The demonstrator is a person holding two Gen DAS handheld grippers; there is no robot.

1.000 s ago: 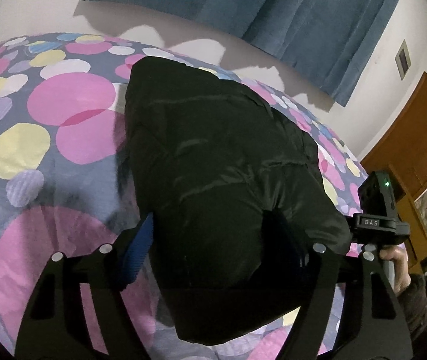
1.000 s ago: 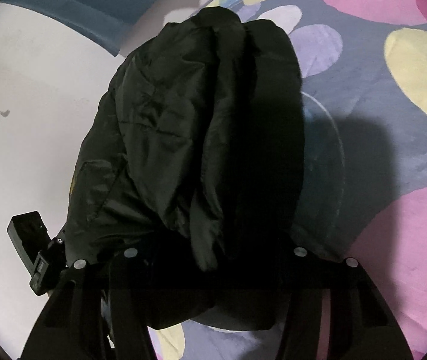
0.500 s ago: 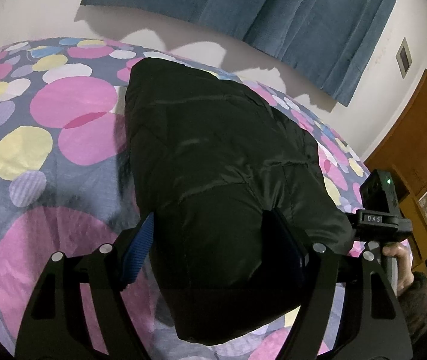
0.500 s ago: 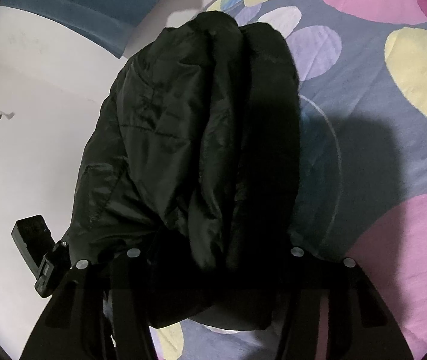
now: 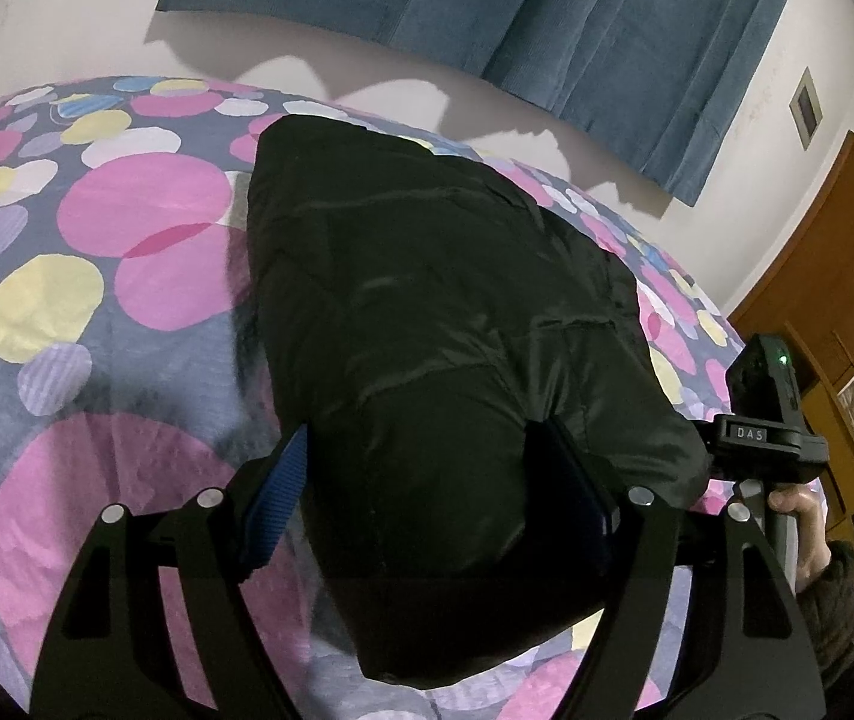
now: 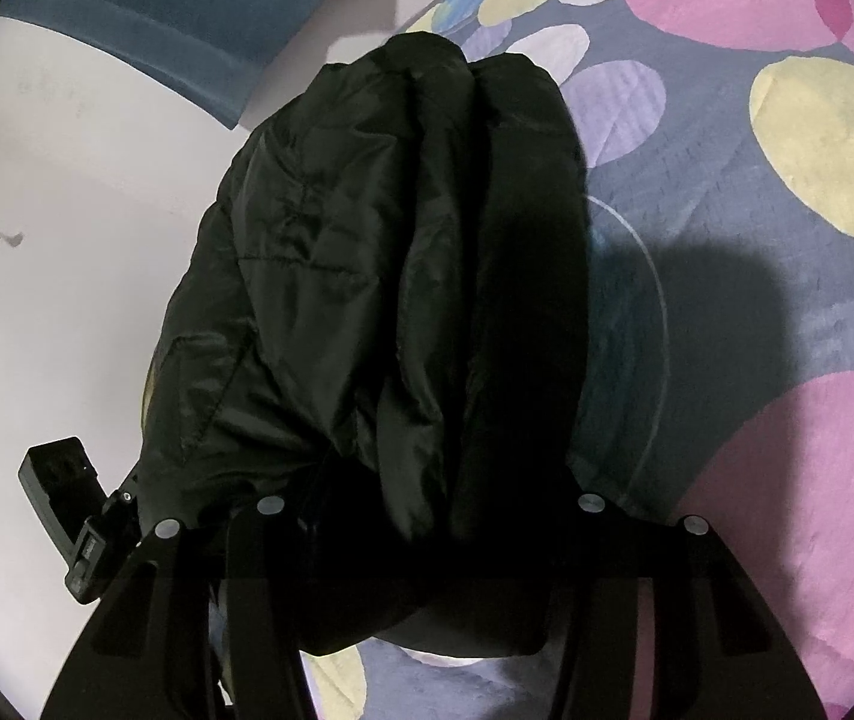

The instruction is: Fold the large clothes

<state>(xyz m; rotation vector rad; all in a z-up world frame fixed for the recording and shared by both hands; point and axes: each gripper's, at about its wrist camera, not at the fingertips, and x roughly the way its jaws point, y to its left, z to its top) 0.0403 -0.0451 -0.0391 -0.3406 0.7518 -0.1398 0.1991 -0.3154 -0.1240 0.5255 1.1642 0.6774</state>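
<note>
Squeezing closer, the right tongs (image 6: 427, 540) compress the black puffer jacket (image 5: 439, 324); left tongs (image 5: 421, 498) clamp it wide, bundle holding.

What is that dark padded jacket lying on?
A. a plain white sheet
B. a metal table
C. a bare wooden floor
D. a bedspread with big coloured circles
D: the black jacket rests on a grey bedspread printed with large pink, yellow and lilac circles.
</note>
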